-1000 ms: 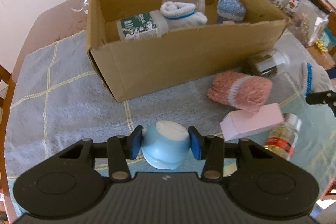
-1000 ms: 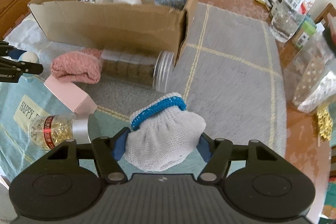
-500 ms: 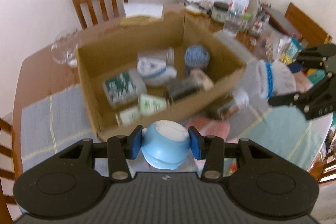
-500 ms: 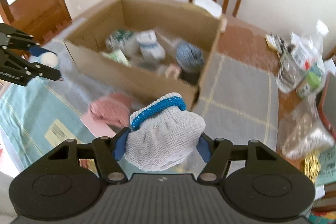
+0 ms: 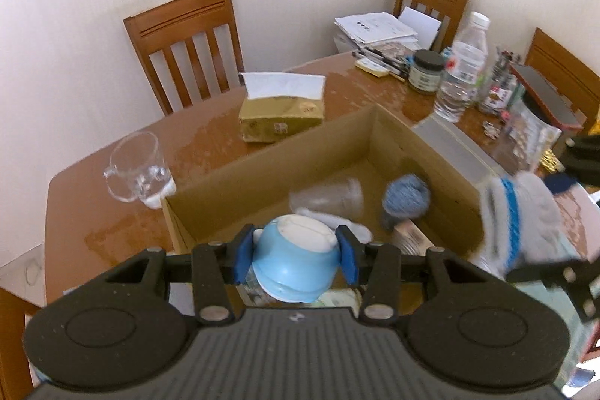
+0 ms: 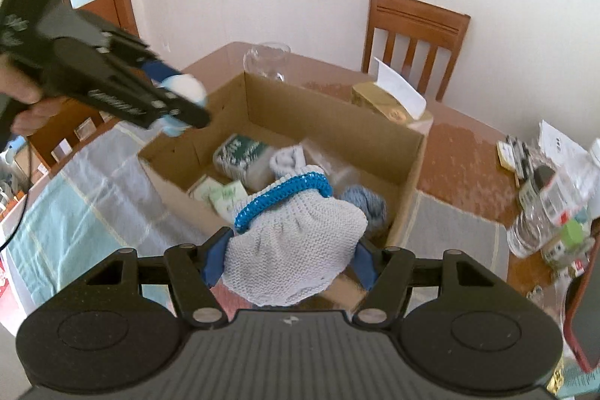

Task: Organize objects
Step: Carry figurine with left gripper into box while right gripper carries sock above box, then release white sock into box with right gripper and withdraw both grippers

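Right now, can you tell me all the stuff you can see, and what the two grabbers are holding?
cardboard box: one, brown, open, on the table.
blue yarn ball: one, blue, inside the box.
green labelled bottle: one, green and white, lying in the box.
tissue box: one, gold, on the table behind the box.
glass mug: one, clear, left of the box.
water bottle: one, clear, far right of the table.
chairs: three, brown wood, by the wall.
left gripper: black, shut on a blue and white bottle.
right gripper: black, shut on a white sock with a blue cuff.
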Demonstrator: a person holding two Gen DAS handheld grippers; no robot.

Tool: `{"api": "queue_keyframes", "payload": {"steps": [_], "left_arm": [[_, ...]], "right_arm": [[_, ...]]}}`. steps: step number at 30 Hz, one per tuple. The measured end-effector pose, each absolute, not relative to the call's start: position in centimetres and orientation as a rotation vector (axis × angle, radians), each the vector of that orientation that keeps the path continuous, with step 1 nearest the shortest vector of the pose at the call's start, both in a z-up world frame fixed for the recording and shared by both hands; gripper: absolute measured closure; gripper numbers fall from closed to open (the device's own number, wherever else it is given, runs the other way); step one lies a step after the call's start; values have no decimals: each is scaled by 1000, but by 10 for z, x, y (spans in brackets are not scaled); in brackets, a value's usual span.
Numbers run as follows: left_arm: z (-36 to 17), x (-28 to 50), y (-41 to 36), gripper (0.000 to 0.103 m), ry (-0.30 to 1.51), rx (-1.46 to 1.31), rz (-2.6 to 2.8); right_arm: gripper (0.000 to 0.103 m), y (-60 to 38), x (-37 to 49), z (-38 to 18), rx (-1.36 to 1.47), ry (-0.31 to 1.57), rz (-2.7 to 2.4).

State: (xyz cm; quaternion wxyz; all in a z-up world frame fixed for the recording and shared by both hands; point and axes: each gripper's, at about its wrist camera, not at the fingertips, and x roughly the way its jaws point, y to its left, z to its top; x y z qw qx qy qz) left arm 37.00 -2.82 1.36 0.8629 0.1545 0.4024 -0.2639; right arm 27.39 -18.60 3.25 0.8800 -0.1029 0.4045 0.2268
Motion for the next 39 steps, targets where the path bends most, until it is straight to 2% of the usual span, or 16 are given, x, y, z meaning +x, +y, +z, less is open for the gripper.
{"api": "queue_keyframes", "payload": {"steps": [4, 5, 7, 8, 9, 13, 36, 39], "left_arm": [[9, 398, -30, 57, 842, 327, -539], [8, 404, -29, 52, 831, 329, -528], [6, 411, -26, 36, 807, 328, -507], [6, 413, -25, 24, 797, 327, -496], [6, 414, -22, 18, 786, 321, -483], [6, 414, -8, 7, 785, 274, -476], [9, 353, 83, 2, 787, 186, -407], [7, 346, 90, 2, 786, 181, -389]], "right_arm": [[32, -179, 285, 32, -206, 846, 470], [32, -178, 288, 32, -202, 848, 470], [32, -175, 293, 32, -198, 853, 470], [32, -174, 295, 31, -199, 855, 469], [32, -172, 297, 30, -200, 858, 468], [32, -166, 305, 27, -198, 876, 465], [32, -83, 339, 35, -275, 871, 528], [25, -70, 345, 35, -278, 875, 537]]}}
